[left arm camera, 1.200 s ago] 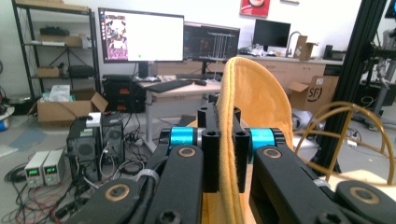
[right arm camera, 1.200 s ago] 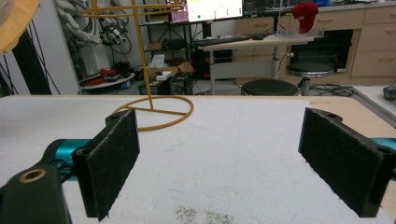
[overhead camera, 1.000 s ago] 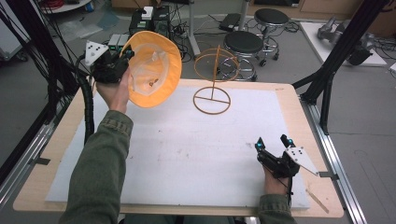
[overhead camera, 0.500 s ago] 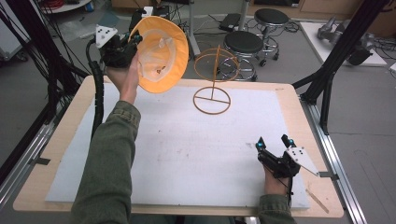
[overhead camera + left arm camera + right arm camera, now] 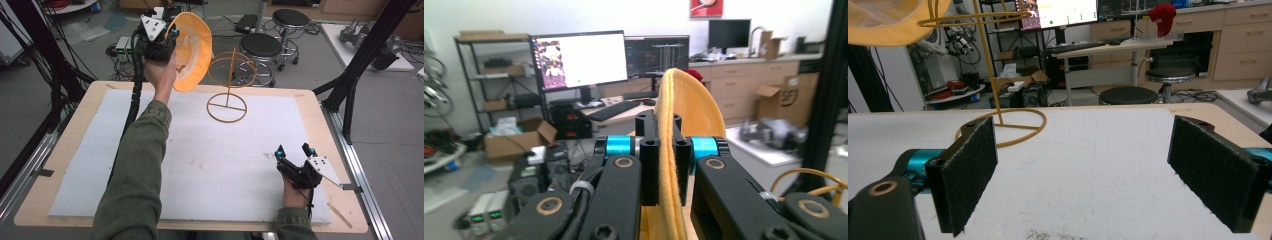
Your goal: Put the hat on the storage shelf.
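Nearest me, at the near right corner of the bench [image 5: 65, 150], my right hand-held gripper [image 5: 295, 151] rests low over the white mat [image 5: 210, 165], jaws spread wide with nothing between them; in the right gripper view both felt-faced pads [image 5: 970, 175] stand well apart above bare mat.

Farther in, past the mat's centre, stands the orange wire stand [image 5: 227, 82]: a flat ring base with a crossbar on the mat, an upright rod, and a second ring at the top. It is well apart from both of my hand-held grippers.

Farthest, above the far left edge of the bench, my left hand-held gripper [image 5: 170, 37] is raised in the air, jaws closed tight on the brim of the orange hat [image 5: 192, 52]. In the left gripper view the brim edge [image 5: 669, 150] runs up between the two jaws, pinched edge-on. From the high view the hat hangs to the right of this gripper, its hollow side facing my arm, just left of the stand's upper ring and not touching it.
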Tool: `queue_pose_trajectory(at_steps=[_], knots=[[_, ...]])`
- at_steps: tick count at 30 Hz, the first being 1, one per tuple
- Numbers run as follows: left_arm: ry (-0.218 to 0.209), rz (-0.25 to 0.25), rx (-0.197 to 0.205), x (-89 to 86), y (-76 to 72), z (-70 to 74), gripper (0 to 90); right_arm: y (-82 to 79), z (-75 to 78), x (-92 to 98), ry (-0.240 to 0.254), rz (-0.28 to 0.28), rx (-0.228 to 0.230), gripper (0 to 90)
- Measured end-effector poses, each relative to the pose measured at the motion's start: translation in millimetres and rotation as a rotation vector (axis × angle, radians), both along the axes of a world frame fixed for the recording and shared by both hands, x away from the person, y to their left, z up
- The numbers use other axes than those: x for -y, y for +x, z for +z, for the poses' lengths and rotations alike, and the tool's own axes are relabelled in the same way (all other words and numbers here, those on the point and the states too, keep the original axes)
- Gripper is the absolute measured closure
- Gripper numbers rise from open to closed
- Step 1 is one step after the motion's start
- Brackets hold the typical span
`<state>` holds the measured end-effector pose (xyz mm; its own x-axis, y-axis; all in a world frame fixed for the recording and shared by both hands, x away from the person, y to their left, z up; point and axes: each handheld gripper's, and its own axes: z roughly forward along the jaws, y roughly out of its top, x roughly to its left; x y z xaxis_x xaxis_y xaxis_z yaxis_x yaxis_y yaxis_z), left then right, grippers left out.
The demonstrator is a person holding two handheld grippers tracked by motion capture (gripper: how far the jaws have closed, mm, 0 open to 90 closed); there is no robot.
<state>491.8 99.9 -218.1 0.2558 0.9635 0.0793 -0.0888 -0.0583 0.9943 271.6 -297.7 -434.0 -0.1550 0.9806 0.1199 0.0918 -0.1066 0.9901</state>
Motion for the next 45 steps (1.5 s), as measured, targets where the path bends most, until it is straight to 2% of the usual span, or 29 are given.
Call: queue_pose_trajectory(at_steps=[2,6,10,15,17,19,22,24,28,30,33,39,41,45], knots=[[0.001,-0.006,0.014,9.2,2.0,2.4,87.2,0.1,0.0,0.4,0.008,0.001,-0.002,11.4],[0.007,-0.062,0.042,30.0,3.4,5.9,87.2,-0.1,0.2,1.5,0.009,-0.003,0.001,11.4],[0.006,-0.154,0.078,54.6,2.5,8.5,87.2,0.1,0.0,1.8,0.02,-0.006,-0.003,11.4],[0.027,-0.243,0.086,82.0,3.8,11.4,87.1,0.3,0.0,1.5,0.031,-0.005,-0.004,11.4],[0.02,-0.315,0.086,92.2,5.2,10.9,87.0,0.1,0.3,2.3,0.031,-0.009,0.001,11.4],[0.036,-0.373,0.072,105.4,6.8,7.6,87.0,-0.2,0.5,3.4,0.036,-0.013,0.002,11.4],[0.063,-0.415,0.05,122.2,6.9,1.5,86.9,-0.7,0.9,4.9,0.039,-0.02,0.005,11.5],[0.096,-0.449,0.038,134.2,6.2,-3.4,86.9,-1.6,1.4,4.7,0.038,-0.02,0.006,11.5],[0.156,-0.484,0.02,151.2,4.1,-13.2,86.9,-2.1,1.6,4.8,0.033,-0.018,0.01,11.5],[0.209,-0.504,-0.01,159.7,4.2,-21.2,86.9,-1.9,1.4,4.8,0.036,-0.019,0.01,11.5],[0.265,-0.516,-0.041,168.3,4.4,-34.6,86.8,-2.0,1.5,5.4,0.031,-0.02,0.011,11.4],[0.307,-0.524,-0.108,177.8,7.3,-63.5,86.5,-1.9,1.4,5.2,0.033,-0.017,0.006,11.5],[0.334,-0.53,-0.13,179.9,8.0,-71.3,86.4,-1.7,1.3,5.2,0.035,-0.019,0.003,11.5],[0.356,-0.534,-0.156,181.5,7.0,-82.7,86.3,-1.1,1.1,5.5,0.03,-0.018,0.006,11.5]])
